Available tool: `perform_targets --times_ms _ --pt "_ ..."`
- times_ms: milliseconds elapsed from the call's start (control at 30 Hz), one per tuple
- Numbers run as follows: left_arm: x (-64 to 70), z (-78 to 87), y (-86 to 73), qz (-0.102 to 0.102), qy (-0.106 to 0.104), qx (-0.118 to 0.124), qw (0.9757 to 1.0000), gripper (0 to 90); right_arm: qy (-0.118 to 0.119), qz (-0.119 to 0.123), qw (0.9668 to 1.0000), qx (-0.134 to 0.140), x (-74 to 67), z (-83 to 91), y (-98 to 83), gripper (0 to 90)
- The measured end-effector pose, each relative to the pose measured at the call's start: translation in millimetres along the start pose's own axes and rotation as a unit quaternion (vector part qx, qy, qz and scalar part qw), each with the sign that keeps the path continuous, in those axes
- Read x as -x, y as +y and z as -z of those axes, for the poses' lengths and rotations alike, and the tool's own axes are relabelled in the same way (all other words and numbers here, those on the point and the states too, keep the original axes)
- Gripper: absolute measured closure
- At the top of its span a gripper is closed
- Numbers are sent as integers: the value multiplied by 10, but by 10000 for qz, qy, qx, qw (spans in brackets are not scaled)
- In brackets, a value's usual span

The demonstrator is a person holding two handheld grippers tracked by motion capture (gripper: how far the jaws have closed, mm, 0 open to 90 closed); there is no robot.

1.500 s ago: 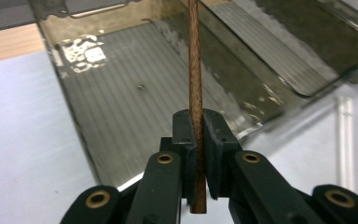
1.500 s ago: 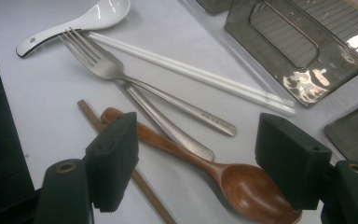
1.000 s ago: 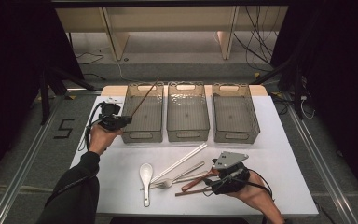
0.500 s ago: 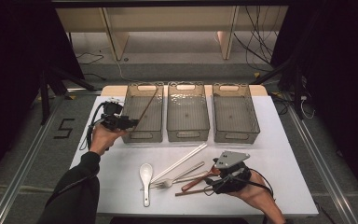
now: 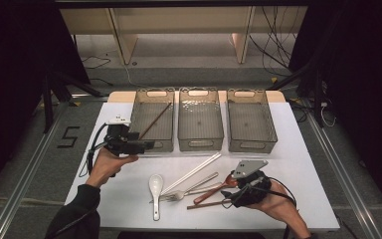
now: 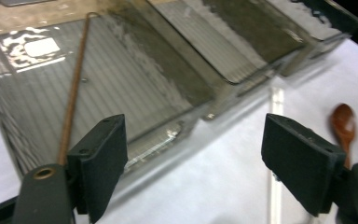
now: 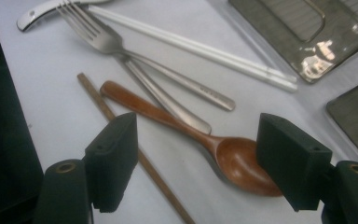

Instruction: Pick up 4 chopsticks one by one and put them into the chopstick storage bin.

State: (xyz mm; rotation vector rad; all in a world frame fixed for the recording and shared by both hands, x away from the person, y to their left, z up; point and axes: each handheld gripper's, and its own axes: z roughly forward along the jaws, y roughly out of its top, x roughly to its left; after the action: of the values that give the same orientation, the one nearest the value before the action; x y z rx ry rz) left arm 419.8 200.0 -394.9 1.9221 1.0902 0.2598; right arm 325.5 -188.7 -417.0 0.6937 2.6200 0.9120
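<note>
A brown chopstick (image 5: 155, 121) leans inside the left clear bin (image 5: 154, 92); in the left gripper view the chopstick (image 6: 73, 91) lies across the bin floor. My left gripper (image 5: 145, 145) hovers at that bin's near left corner. Its jaws have just been opening and my left gripper (image 6: 196, 168) has nothing between them. My right gripper (image 5: 230, 191) is open low over the table. In its own view my right gripper (image 7: 196, 163) straddles a wooden spoon (image 7: 168, 119) without touching it, and a second brown chopstick (image 7: 135, 154) passes by the left jaw.
Middle bin (image 5: 200, 144) and right bin (image 5: 251, 147) stand beside the left one. On the white table (image 5: 303, 164) lie a white spoon (image 5: 155, 191), white chopsticks (image 5: 191, 173) and two metal forks (image 5: 189, 189). The table's front edge is close to the right hand.
The left gripper's jaws opened and let go of the brown chopstick, which now rests in the left bin. The left gripper drew back toward the person. The right gripper stayed put.
</note>
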Motion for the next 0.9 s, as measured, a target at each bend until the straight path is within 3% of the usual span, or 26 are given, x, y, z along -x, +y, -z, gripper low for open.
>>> perform_targets --times_ms 200,367,600,900 --pt "151 84 -127 -124 -174 52 9998 180 115 241 9983 -520 27 -20 14 332" --pt "248 81 -273 -224 -286 -8 9993 168 232 416 9944 -945 28 -56 18 352" --pt "389 108 -458 -393 -420 -19 9983 159 391 706 9843 -1573 -14 -158 -13 408" --pt "515 162 -674 -556 -494 144 9971 155 603 995 9736 -1962 -37 -301 -3 521"
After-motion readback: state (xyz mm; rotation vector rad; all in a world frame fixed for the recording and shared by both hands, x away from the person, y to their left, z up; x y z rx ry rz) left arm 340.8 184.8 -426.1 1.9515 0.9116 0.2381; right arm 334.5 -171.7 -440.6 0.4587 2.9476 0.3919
